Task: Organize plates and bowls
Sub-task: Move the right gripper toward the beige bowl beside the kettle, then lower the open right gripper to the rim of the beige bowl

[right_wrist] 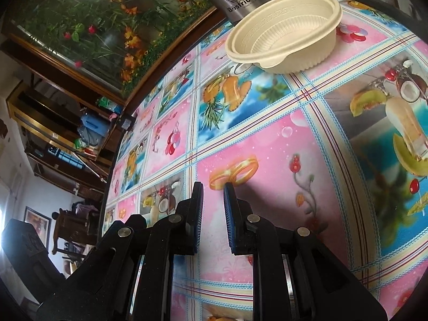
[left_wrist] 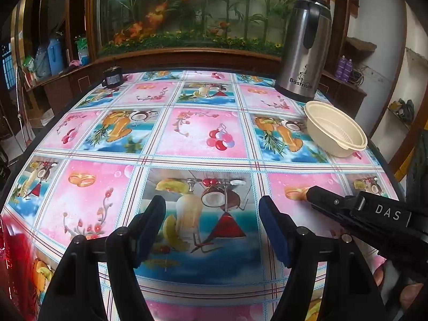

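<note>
Left gripper (left_wrist: 211, 214) hovers spread wide and empty, tilted down over the patterned tablecloth (left_wrist: 187, 133). Right of it, the right gripper (right_wrist: 213, 195) has its pads nearly pressed together, nothing between them, also angled down above the cloth. Ahead and right of both stands a cream bowl (left_wrist: 336, 131), just before a steel flask (left_wrist: 305, 48).
</note>
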